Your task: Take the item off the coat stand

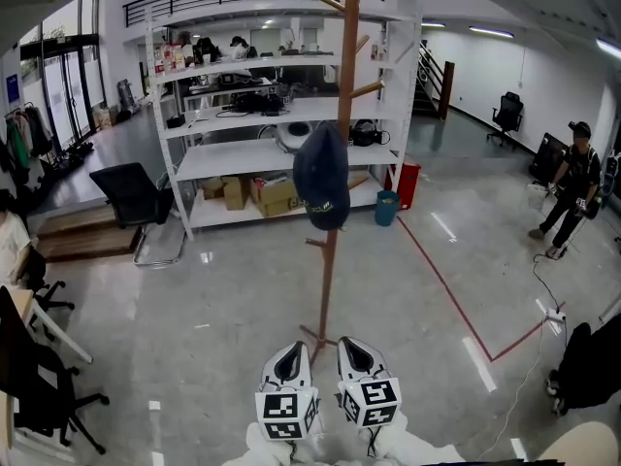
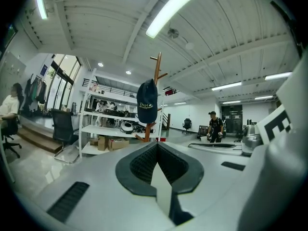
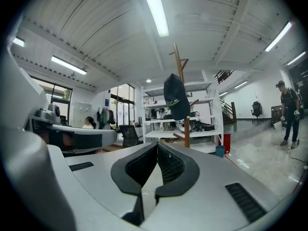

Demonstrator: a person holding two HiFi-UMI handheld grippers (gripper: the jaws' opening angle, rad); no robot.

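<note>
Head view has my two tools low in frame, side by side: the left hand-held gripper and the right hand-held gripper, both pointed toward the foot of the coat stand. Each has its jaws pressed together with nothing between them — the left gripper view and right gripper view show the pads meeting at the tips. The cap, dark blue with pale lettering, hangs about halfway up the stand, well apart from both grippers. Behind the stand I see white shelves with boxes, and a red line on the floor.
</note>
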